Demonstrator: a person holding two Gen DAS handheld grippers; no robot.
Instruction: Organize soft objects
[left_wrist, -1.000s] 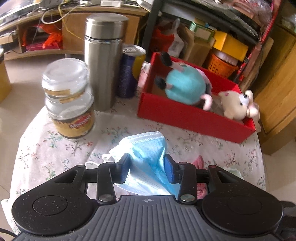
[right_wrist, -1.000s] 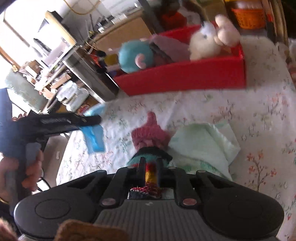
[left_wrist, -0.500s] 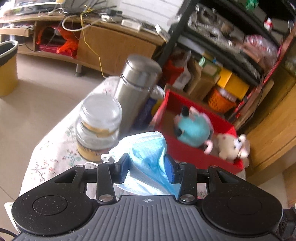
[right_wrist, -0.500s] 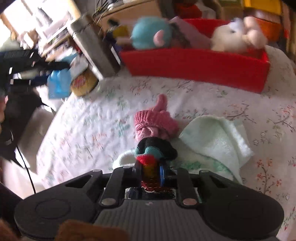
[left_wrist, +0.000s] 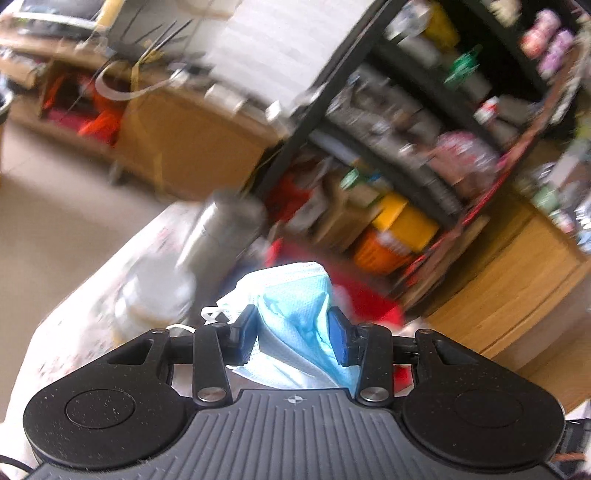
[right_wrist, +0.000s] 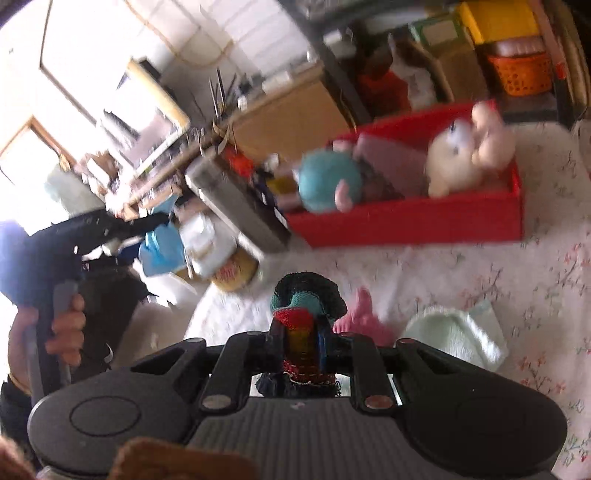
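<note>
My left gripper (left_wrist: 293, 332) is shut on a light blue face mask (left_wrist: 295, 295) and holds it high above the table; both also show in the right wrist view, the mask (right_wrist: 162, 247) at the left. My right gripper (right_wrist: 301, 339) is shut on a striped knitted item (right_wrist: 303, 314), black, teal, red and yellow, lifted above the table. The red box (right_wrist: 424, 221) at the back holds a teal plush toy (right_wrist: 327, 182) and a cream plush toy (right_wrist: 469, 155). A pink knitted item (right_wrist: 364, 317) and a pale green towel (right_wrist: 458, 332) lie on the floral tablecloth.
A steel flask (right_wrist: 236, 210) and stacked glass jars (right_wrist: 218, 254) stand left of the red box; the flask (left_wrist: 221, 236) is blurred in the left wrist view. Shelves (left_wrist: 424, 110) full of goods and a wooden cabinet (left_wrist: 517, 277) stand beyond the table.
My left gripper has risen and tilted up with the mask, so the table drops from its view. My right gripper has lifted the striped knitted item off the pink one.
</note>
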